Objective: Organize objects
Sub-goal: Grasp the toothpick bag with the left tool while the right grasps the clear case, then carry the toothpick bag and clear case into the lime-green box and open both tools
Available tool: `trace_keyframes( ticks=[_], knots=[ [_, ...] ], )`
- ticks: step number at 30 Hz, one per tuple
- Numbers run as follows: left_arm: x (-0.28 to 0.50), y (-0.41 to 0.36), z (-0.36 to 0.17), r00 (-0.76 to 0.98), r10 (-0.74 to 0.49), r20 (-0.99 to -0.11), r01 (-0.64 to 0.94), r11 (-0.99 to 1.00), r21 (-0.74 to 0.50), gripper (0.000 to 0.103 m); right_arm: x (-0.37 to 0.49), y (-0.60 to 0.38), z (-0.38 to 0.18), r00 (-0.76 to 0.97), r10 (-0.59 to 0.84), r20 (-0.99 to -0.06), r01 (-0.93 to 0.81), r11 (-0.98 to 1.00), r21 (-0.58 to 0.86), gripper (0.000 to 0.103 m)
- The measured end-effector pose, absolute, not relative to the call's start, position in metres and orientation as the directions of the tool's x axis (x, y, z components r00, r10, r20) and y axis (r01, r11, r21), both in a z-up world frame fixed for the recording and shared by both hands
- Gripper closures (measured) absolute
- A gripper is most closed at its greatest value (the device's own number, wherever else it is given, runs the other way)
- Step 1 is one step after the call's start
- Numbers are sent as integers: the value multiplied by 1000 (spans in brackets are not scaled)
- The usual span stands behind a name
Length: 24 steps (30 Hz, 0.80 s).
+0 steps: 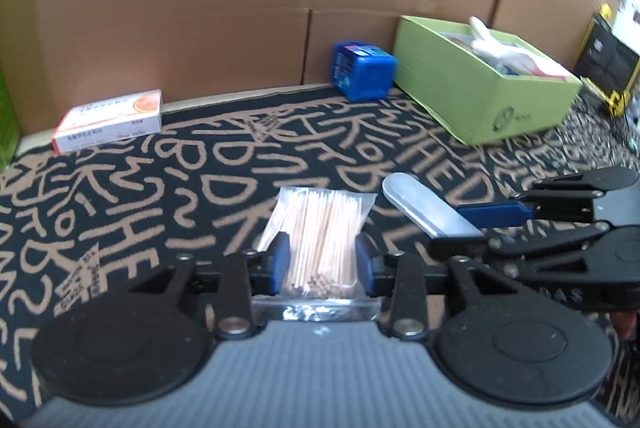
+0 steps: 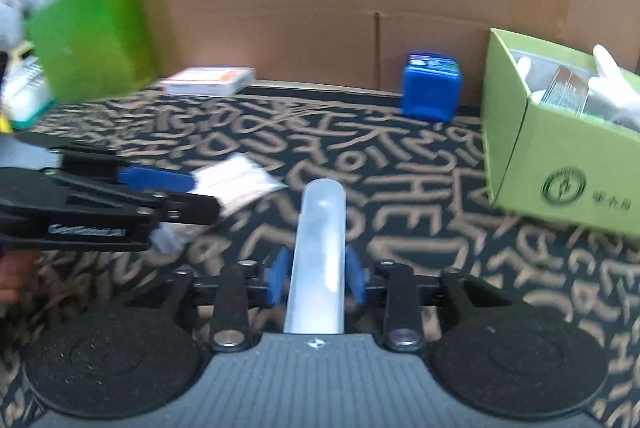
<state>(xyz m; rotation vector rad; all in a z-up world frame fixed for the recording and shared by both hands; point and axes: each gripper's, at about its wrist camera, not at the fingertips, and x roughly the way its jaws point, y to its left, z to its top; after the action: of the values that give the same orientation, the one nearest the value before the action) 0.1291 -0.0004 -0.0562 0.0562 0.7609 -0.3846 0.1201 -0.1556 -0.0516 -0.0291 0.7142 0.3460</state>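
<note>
The left claw (image 1: 322, 260) is squeezed on a bag of sticks (image 1: 320, 224). The right claw (image 2: 318, 278) is squeezed on a clear tube (image 2: 320, 252). The 2 claws are side by side, close together.

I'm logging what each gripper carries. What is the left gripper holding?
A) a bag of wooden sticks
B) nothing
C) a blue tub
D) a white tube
A: the left gripper is shut on the bag of sticks, its blue pads pressing both sides; the white tube is in the right gripper.
</note>
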Motion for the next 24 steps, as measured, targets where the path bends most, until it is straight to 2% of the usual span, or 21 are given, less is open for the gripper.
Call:
trace_keyframes(
  ticks=[1, 4, 6, 9, 11, 13, 14, 18, 19, 21, 24],
  knots=[
    [128, -2, -56, 663, -314, -680, 361, 929, -77, 52, 116, -155, -52, 707, 304, -639, -324, 942, 89, 47],
    [132, -6, -55, 680, -285, -676, 333, 941, -61, 37, 113, -150, -56, 726, 277, -629, -311, 949, 59, 46],
    [137, -9, -57, 683, -266, -680, 311, 949, -58, 32, 114, -150, -56, 735, 270, -622, -302, 952, 55, 46],
    [146, -12, -63, 668, -255, -699, 305, 951, -55, 31, 119, -144, -59, 751, 269, -603, -298, 953, 54, 47],
    [147, -15, -65, 675, -247, -695, 319, 947, -27, 33, 115, -150, -60, 762, 267, -590, -298, 954, 48, 56],
    [145, -19, -65, 675, -246, -695, 337, 942, -6, 45, 112, -153, -61, 769, 269, -580, -297, 954, 50, 64],
    [145, -19, -64, 671, -250, -698, 343, 939, -6, 46, 112, -155, -60, 772, 269, -576, -293, 955, 53, 71],
    [144, -25, -65, 675, -236, -699, 335, 942, 6, 47, 106, -161, -61, 777, 275, -566, -282, 956, 78, 72],
    [143, -27, -65, 676, -236, -698, 339, 941, 11, 58, 105, -162, -60, 779, 276, -564, -279, 957, 83, 72],
    [139, -31, -62, 669, -256, -698, 358, 934, 1, 73, 99, -167, -59, 783, 278, -556, -272, 958, 96, 72],
    [135, -40, -59, 658, -269, -703, 377, 926, -2, 78, 92, -176, -56, 796, 273, -540, -256, 961, 108, 72]
  ],
)
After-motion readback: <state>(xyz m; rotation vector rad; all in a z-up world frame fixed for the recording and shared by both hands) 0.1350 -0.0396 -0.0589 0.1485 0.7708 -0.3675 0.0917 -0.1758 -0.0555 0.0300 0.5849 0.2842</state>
